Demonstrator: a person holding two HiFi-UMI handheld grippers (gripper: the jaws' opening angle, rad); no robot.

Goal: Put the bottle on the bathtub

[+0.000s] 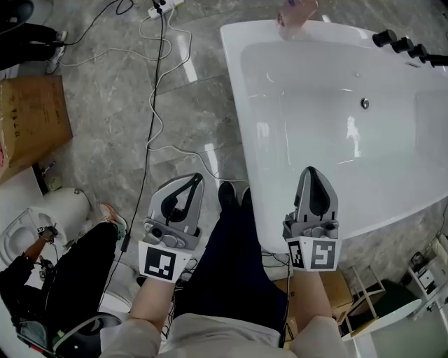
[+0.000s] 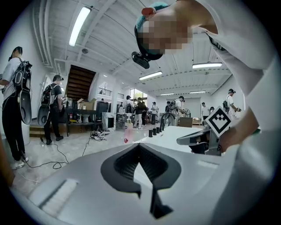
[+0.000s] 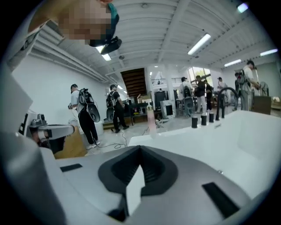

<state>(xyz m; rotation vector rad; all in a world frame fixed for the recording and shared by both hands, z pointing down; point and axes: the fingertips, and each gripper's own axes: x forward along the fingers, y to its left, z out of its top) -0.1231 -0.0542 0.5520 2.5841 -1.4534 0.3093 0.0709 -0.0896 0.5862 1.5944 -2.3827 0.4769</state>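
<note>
A pale pink bottle (image 1: 294, 17) stands upright on the far corner of the white bathtub's rim (image 1: 241, 105). It shows small and far off in the left gripper view (image 2: 127, 131) and in the right gripper view (image 3: 151, 117). My left gripper (image 1: 194, 180) hangs over the floor just left of the tub, with its jaws shut and nothing between them (image 2: 139, 145). My right gripper (image 1: 311, 172) is over the tub's near rim, also shut and empty (image 3: 140, 147). Both are far from the bottle.
Black taps (image 1: 406, 45) line the tub's far right rim, with a drain (image 1: 365, 103) in the basin. Cables (image 1: 157, 84) run across the marble floor. A cardboard box (image 1: 31, 119), a toilet (image 1: 42, 224) and a crouching person (image 1: 63, 273) are at the left. Several people stand behind.
</note>
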